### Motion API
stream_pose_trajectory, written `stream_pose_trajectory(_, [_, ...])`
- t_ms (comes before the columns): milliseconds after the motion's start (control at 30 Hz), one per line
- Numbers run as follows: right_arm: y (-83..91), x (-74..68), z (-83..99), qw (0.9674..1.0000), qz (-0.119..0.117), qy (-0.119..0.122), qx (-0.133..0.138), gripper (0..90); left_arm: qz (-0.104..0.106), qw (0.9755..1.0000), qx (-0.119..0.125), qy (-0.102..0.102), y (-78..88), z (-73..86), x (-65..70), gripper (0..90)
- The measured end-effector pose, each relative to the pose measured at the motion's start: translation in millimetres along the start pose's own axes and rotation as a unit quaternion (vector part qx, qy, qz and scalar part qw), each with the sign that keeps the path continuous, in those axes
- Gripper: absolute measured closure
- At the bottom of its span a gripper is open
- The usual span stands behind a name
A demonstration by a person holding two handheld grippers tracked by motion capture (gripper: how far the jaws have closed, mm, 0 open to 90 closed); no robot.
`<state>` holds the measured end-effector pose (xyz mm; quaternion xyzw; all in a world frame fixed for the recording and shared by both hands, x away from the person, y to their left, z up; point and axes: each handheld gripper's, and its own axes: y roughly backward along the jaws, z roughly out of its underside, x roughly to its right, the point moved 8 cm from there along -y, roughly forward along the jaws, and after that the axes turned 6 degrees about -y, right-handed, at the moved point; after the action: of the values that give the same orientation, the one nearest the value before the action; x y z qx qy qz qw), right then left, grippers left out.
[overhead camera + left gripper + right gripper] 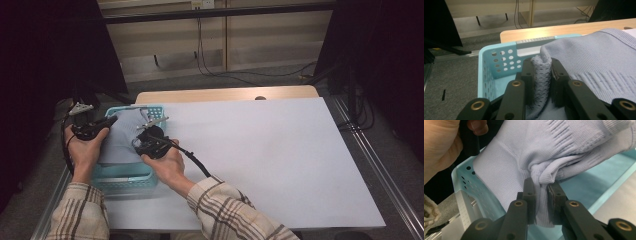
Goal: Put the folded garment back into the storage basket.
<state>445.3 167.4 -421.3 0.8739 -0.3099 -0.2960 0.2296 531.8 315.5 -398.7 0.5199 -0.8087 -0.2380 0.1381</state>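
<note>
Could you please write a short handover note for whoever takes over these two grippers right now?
Left gripper: jaws shut on a bunched fold of the pale blue knitted garment, at the far end of the basket.
Right gripper: jaws shut on another gathered fold of the same garment, on its right side.
Things: the garment hangs over the perforated light turquoise plastic basket, which sits at the left edge of the white table top; the cloth is partly lifted, its lower part in or over the basket.
Done: both grips look secure.
Left, as it seems: lift the garment clear and lay it on the table top.
</note>
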Motion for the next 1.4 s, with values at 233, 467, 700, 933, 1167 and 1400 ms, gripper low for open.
stream_pose_trajectory(233, [-1.0, 0.1, 0.8, 1.0, 0.001, 0.003, 0.002, 79.6, -0.002, 0.9999, -0.01, -0.008, -1.3, 1.8, -1.0, 76.5])
stream_pose_trajectory(467, [-4.2, 0.3, 4.2, 0.9999, 0.004, -0.008, -0.007, 79.6, 0.003, 0.9999, -0.017, -0.002, -6.0, 7.8, 0.4, 76.5])
stream_pose_trajectory(700, [-7.6, 2.5, 5.8, 0.9999, 0.01, -0.009, -0.01, 79.5, -0.007, 0.9995, -0.024, -0.019, -9.1, 10.2, -1.3, 76.5])
stream_pose_trajectory(933, [-11.2, 2.5, 10.2, 0.9994, 0.018, -0.022, -0.021, 79.3, -0.008, 0.9991, -0.038, -0.017, -13.5, 16.0, -0.1, 76.3])
stream_pose_trajectory(1167, [-16.9, 1.6, 12.6, 0.9992, 0.02, -0.025, -0.022, 79.1, -0.008, 0.9989, -0.041, -0.019, -16.0, 19.7, -1.5, 76.1])
stream_pose_trajectory(1400, [-19.1, 5.1, 14.0, 0.9989, 0.028, -0.024, -0.027, 79.0, -0.007, 0.9988, -0.046, -0.014, -21.3, 23.0, -0.6, 75.8])
